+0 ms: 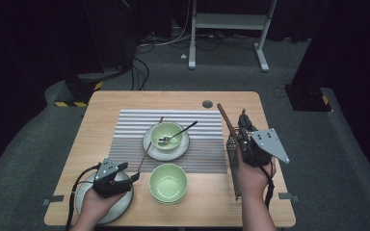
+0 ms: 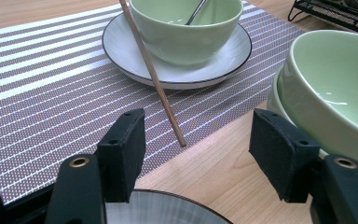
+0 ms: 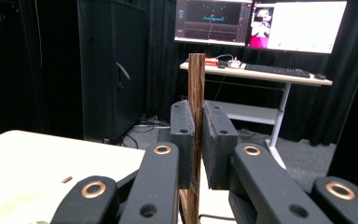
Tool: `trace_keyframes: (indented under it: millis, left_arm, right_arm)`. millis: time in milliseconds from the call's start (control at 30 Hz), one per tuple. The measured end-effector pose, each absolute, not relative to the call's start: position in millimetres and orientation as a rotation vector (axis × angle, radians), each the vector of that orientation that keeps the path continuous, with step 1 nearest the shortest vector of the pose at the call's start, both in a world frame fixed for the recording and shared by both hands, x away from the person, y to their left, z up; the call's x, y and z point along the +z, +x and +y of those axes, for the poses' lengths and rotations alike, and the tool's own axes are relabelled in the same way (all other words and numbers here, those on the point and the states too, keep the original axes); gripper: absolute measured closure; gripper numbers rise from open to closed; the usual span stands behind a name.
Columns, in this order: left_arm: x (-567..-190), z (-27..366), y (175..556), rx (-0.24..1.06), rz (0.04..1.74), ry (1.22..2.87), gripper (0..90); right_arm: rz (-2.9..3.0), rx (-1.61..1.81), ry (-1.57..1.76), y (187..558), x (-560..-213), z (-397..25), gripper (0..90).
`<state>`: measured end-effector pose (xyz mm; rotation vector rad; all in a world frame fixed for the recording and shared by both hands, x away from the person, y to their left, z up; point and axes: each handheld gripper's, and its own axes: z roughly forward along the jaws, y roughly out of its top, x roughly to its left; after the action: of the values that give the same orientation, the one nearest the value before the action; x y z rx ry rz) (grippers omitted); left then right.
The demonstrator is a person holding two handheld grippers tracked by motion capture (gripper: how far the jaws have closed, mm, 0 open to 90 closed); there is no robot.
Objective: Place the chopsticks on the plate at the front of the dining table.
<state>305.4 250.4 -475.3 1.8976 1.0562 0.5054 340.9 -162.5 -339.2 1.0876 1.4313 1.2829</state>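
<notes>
My left gripper (image 1: 129,172) (image 2: 200,154) is open over the rim of a grey plate (image 1: 83,195) (image 2: 168,210) at the table's front left, its jaws wide apart with nothing between them. Ahead of it a wooden chopstick (image 1: 147,151) (image 2: 151,70) leans on a white plate (image 1: 149,144) (image 2: 121,51) that carries a green bowl (image 1: 166,132) (image 2: 186,32) with a spoon (image 1: 176,134) in it. My right gripper (image 1: 244,127) (image 3: 198,126) is shut on a second chopstick (image 1: 225,119) (image 3: 196,88), held above a black wire rack (image 1: 232,159) at the right.
A striped placemat (image 1: 130,125) (image 2: 37,93) covers the table's middle. A second green bowl (image 1: 168,183) (image 2: 335,88) sits at the front centre, seemingly stacked on another. The rack's corner (image 2: 335,14) lies beyond it. A desk with monitors (image 3: 261,23) stands past the table.
</notes>
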Motion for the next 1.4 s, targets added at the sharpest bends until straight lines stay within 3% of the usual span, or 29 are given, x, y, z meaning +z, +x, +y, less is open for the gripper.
trace_keyframes:
  millis: [1400]
  left_arm:
    - [-473.7, 251.6, 305.0, 0.516, 1.049, 1.890, 36.4]
  right_arm:
    - [1.350, 1.325, 0.964, 326.7, -294.2, -149.5, 83.4]
